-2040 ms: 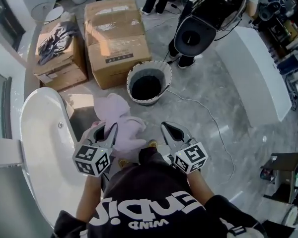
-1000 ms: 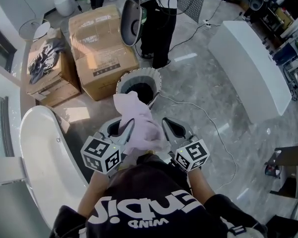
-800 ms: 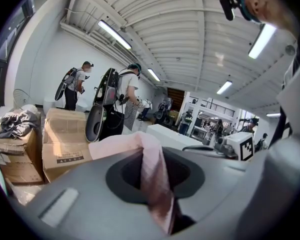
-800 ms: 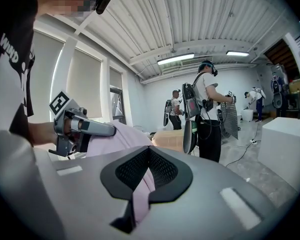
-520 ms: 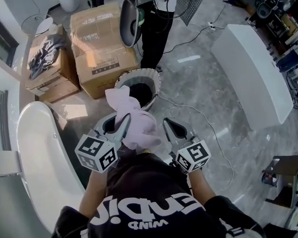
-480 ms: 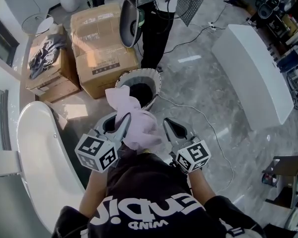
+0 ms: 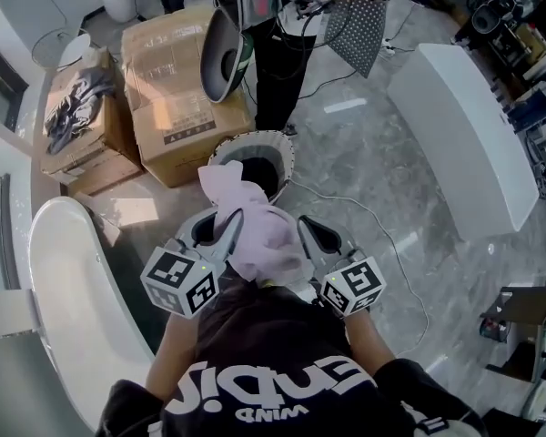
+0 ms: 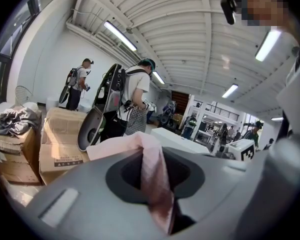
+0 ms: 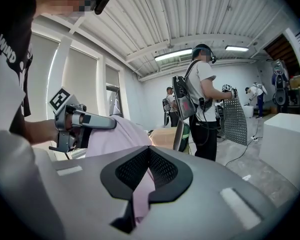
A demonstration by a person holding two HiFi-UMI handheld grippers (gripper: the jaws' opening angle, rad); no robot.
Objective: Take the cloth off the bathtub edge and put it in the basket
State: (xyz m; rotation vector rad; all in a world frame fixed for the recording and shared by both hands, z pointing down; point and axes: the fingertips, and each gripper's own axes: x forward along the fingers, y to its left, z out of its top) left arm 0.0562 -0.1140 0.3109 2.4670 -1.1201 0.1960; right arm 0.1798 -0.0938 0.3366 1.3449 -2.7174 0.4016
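A pale pink cloth [image 7: 255, 226] hangs bunched between both grippers, its top corner reaching over the near rim of the round basket [image 7: 285, 153]. The left gripper [image 7: 233, 218] is shut on the cloth's left side; in the left gripper view the cloth [image 8: 152, 184] is pinched between the jaws. On the cloth's right side the right gripper [image 7: 304, 228] is shut too, with a pink strip [image 9: 140, 194] caught in its jaws. The white bathtub [image 7: 64, 289] lies at the lower left, behind the grippers. The basket's dark inside looks empty.
Cardboard boxes [image 7: 187, 80] stand just beyond the basket, one with dark clothes [image 7: 73, 107] on top. A person with a backpack rig [image 7: 282, 53] stands right behind the basket. A cable [image 7: 382, 230] crosses the floor; a white counter [image 7: 464, 126] is at the right.
Both grippers have carried the cloth away from the tub and toward the basket, so its top now overlaps the near rim. The person behind the basket has shifted.
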